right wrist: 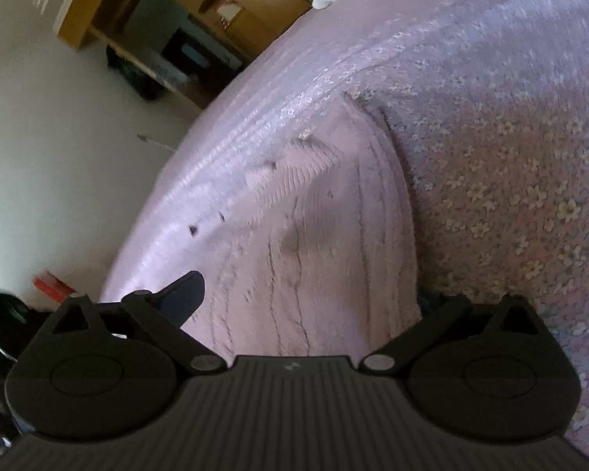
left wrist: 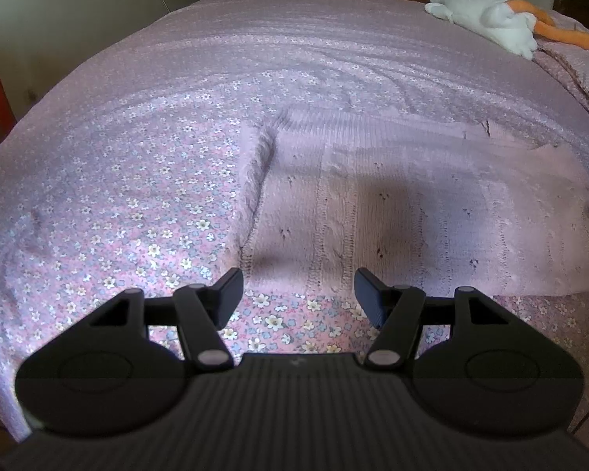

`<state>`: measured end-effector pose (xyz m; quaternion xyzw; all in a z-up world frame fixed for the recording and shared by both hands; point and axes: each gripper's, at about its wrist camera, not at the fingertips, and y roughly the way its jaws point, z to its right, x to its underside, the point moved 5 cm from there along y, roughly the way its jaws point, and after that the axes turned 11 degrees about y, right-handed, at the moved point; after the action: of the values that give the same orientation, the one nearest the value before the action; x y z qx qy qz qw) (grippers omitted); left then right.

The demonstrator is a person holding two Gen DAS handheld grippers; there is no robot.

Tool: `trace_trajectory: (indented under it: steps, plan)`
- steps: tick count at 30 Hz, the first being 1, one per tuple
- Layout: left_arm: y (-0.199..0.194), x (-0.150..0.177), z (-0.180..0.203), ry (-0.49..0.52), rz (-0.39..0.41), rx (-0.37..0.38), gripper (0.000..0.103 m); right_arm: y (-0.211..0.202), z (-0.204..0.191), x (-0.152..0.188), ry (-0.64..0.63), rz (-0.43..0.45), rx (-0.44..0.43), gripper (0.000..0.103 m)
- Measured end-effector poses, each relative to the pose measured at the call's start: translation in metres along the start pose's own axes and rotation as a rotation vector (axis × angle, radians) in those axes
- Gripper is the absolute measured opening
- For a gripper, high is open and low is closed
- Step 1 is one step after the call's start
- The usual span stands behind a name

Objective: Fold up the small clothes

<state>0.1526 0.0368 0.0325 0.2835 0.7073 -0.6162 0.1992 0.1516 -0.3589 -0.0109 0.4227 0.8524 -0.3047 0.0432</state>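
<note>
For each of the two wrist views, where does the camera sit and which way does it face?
Left wrist: sits behind the left gripper, level, facing across the bed over the pink knit garment towards the plush toy; jaws open, empty.
Right wrist: sits behind the right gripper, rolled sideways, close over the garment; wide jaws straddle its edge, one finger hidden.
Shared: garment, floral bed cover, plush toy.

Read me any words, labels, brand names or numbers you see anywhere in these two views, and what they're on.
None can be read.
Left gripper body: small pale mark, no letters.
Right gripper body: the same mark, blurred.
Red object on the floor: too blurred to read.
</note>
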Motion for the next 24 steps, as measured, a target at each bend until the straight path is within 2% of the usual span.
trace_trajectory:
  steps: [3, 7, 8, 13, 18, 24]
  plan:
    - [0.002, 0.000, 0.000, 0.000, -0.003, 0.003, 0.064, 0.001, 0.003, -0.002, 0.025, 0.004, -0.019, 0.093]
    - [0.003, 0.000, 0.001, 0.006, -0.005, 0.002, 0.064, 0.000, 0.006, 0.000, 0.026, -0.009, -0.030, 0.074]
    - [0.003, 0.000, 0.001, 0.009, -0.006, 0.001, 0.064, -0.001, 0.009, 0.000, 0.038, -0.014, -0.039, 0.073]
    - [0.004, 0.000, 0.002, 0.012, -0.009, 0.001, 0.064, 0.005, 0.012, -0.001, 0.073, 0.002, -0.041, 0.072]
    - [0.005, 0.000, 0.003, 0.016, -0.011, 0.000, 0.064, 0.011, 0.008, 0.000, 0.036, 0.014, -0.013, 0.073]
    - [0.007, 0.001, 0.003, 0.022, -0.017, 0.001, 0.064, 0.013, 0.010, -0.002, 0.084, 0.048, -0.015, 0.073]
